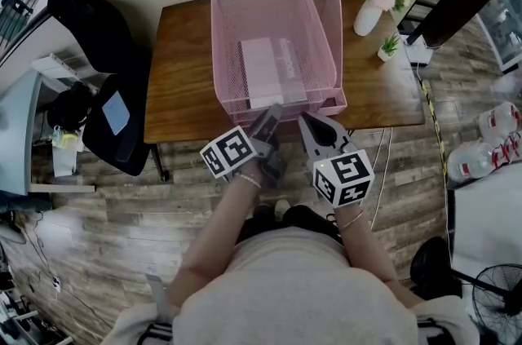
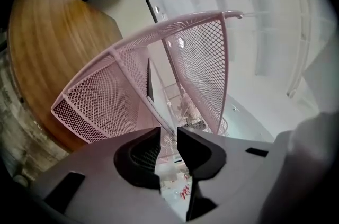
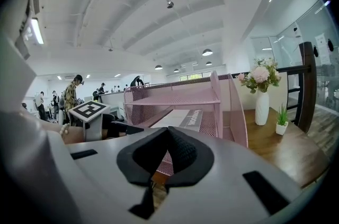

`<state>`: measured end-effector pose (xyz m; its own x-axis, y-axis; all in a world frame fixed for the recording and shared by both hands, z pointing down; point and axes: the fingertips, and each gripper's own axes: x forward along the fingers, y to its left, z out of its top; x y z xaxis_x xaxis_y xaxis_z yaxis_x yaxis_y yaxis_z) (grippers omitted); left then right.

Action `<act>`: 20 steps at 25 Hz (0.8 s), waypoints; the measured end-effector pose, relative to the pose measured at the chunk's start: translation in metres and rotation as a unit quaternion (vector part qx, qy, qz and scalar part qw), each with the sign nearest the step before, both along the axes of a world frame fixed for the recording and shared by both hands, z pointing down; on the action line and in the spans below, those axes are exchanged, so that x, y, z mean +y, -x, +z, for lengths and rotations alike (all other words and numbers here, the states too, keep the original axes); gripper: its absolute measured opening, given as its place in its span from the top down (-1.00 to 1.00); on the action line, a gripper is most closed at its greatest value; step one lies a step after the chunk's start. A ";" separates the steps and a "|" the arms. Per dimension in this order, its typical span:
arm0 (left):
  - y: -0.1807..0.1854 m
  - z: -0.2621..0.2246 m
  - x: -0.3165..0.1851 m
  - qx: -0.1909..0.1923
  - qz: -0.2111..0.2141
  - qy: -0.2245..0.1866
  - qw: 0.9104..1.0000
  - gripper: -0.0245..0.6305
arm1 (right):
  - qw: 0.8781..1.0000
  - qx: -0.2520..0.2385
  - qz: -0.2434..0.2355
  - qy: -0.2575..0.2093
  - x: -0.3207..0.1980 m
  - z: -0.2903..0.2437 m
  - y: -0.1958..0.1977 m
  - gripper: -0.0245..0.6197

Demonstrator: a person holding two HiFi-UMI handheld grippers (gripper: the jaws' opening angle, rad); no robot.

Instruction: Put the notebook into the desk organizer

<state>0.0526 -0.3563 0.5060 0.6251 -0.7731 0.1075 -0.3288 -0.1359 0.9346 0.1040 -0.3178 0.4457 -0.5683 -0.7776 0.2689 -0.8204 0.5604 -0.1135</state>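
Left claw (image 1: 272, 120), jaws apart and empty, is at the near edge of the pink mesh desk organizer (image 1: 222, 33), where the notebook (image 1: 265, 70) lies flat just beyond it, long axis near to far; right claw (image 1: 307, 123), closed and empty, is beside it.

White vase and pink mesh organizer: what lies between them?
Head view: only bare brown wooden tabletop between the white vase and the pink mesh organizer.

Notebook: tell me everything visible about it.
The notebook is closed, with a pale pinkish cover and a grey printed band along its right edge. It lies flat on the bottom of the pink mesh organizer, long side running front to back. Only the organizer visibly touches it.
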 end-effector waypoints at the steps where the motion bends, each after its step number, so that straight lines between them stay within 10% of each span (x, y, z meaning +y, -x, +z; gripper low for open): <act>1: 0.000 -0.001 0.002 0.000 0.002 -0.001 1.000 0.63 | 1.000 -0.001 0.000 -0.001 0.001 -0.001 0.000 0.90; 20: 0.016 -0.051 0.054 -0.103 0.011 -0.104 0.989 0.76 | 0.999 -0.018 -0.005 -0.034 0.042 -0.035 0.000 0.89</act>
